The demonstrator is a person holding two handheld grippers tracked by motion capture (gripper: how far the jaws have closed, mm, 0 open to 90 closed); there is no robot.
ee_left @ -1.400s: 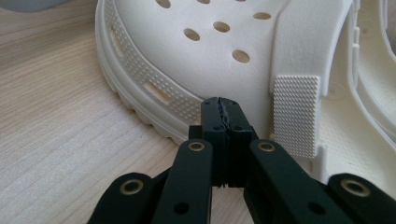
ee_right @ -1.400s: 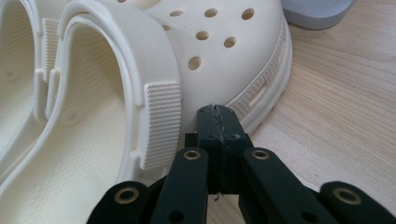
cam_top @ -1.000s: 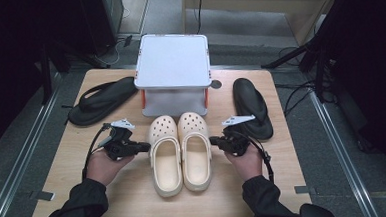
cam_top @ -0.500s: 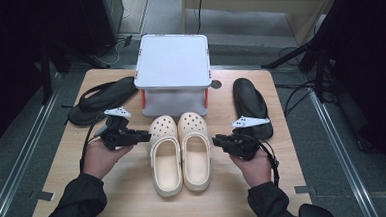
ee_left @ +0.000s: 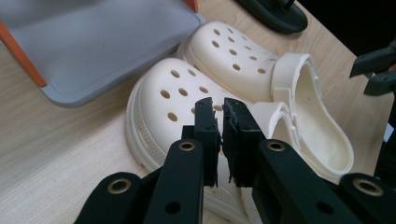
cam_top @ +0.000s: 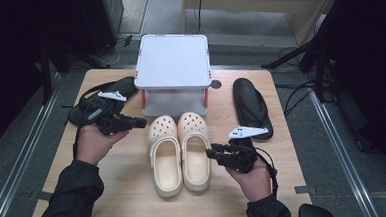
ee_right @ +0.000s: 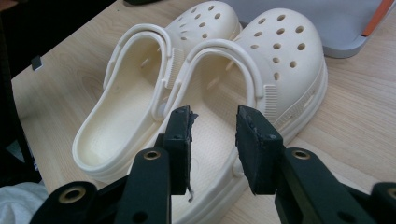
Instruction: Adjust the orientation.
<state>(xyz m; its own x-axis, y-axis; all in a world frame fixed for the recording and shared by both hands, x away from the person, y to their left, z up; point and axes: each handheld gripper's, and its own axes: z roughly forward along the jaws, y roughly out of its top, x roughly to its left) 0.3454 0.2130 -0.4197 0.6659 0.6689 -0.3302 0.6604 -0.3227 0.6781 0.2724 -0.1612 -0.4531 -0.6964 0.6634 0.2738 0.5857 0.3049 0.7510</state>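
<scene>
Cream clogs (cam_top: 179, 152) sit mid-frame on the pale wood table (cam_top: 125, 192), side by side, toes up-frame – smooth moulded foam, round holes over the toes, ribbed heel straps. Left gripper (cam_top: 140, 123), left of the clogs: jaws just closed, near-shut, nothing btwn. Right gripper (cam_top: 212, 152), beside the right clog: jaws just been opening, gap empty. Grey box (cam_top: 172, 59) w/ flat lid, orange corners, upper centre; contents hidden. Matte black sandals (cam_top: 251, 108) flank it.

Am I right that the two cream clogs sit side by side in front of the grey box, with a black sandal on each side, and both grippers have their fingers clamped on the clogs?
Not quite. The clogs, box and sandals are as you say, but neither gripper is clamped on the clogs. The left gripper view shows the left gripper nearly shut on nothing; the right gripper view shows the right gripper open above a clog.
</scene>
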